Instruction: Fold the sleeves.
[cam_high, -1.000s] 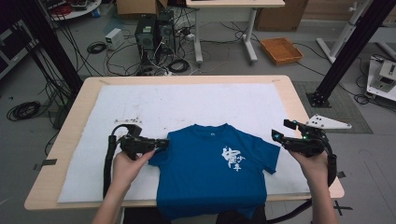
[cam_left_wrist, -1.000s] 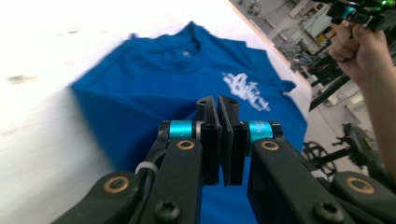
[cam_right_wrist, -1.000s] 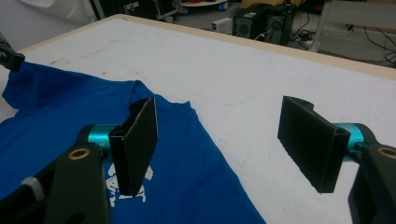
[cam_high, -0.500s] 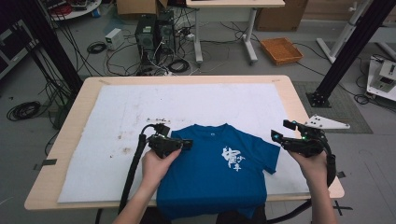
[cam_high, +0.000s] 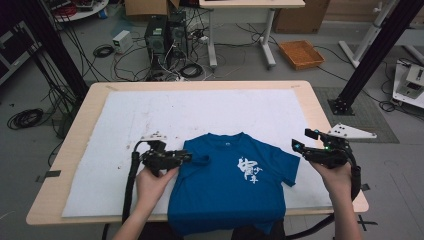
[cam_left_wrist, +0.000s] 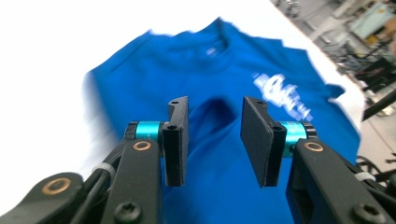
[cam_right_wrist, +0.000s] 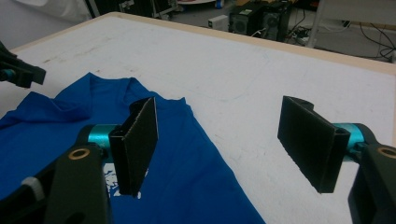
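Lying flat on white mat (cam_high: 150, 115) at near edge of worktop (cam_high: 320, 100): 1 blue T-shirt (cam_high: 225, 190), white print up, left sleeve folded inward. Left gripper (cam_left_wrist: 215, 140) over folded sleeve, jaws just opened partway, nothing pinched between. Right gripper (cam_right_wrist: 219, 140) beside right sleeve, off the cloth, jaws wide, empty.

Worktop (cam_high: 80, 150): pale wood, rectangular, with rounded corners. A white sheet (cam_high: 165, 112) covers most of it, leaving a wooden border all round; faint brown specks mark the sheet's left half. A blue T-shirt (cam_high: 225, 192) with white print lies flat on the sheet, its hem overhanging the near edge.
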